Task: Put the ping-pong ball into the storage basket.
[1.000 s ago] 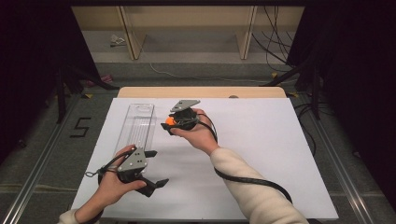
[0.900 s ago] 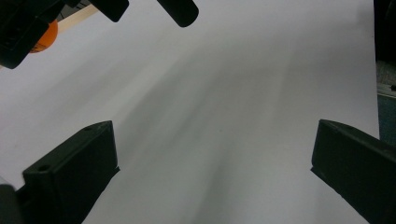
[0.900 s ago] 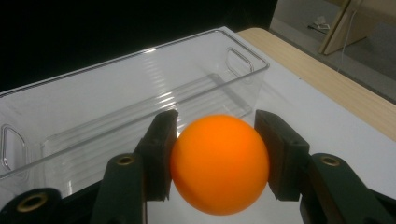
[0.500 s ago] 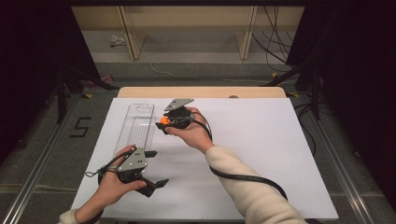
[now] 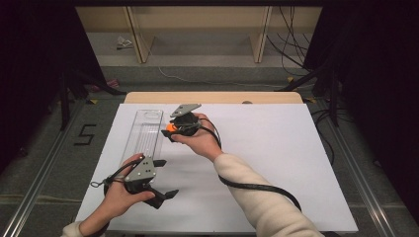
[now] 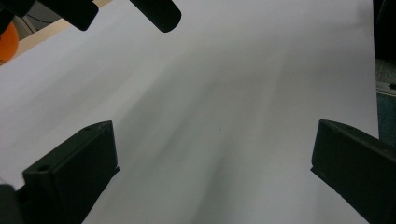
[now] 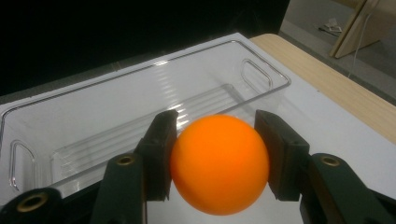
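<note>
An orange ball (image 7: 219,164) sits clamped between the two black jaws of my right gripper (image 7: 217,156), which is shut on it. In the high view that gripper (image 5: 169,132) hovers at the right rim of a long clear plastic tray (image 5: 144,133), with the orange ball (image 5: 170,127) at its tip. The clear tray (image 7: 116,116) lies just beyond the ball and looks empty. My left gripper (image 5: 163,180) rests low near the table's front left, jaws wide apart. In the left gripper view its jaws (image 6: 210,177) frame bare white surface, and the orange ball (image 6: 7,41) peeks in at the upper left.
A white sheet (image 5: 276,163) covers the table, with a wooden edge (image 5: 212,97) at the back. A black cable (image 5: 257,190) trails from the right gripper across the sheet. Dark stands and floor cables surround the table.
The right gripper has carried the orange ball a little leftward and back, up to the tray's right rim. The left gripper has stayed put.
</note>
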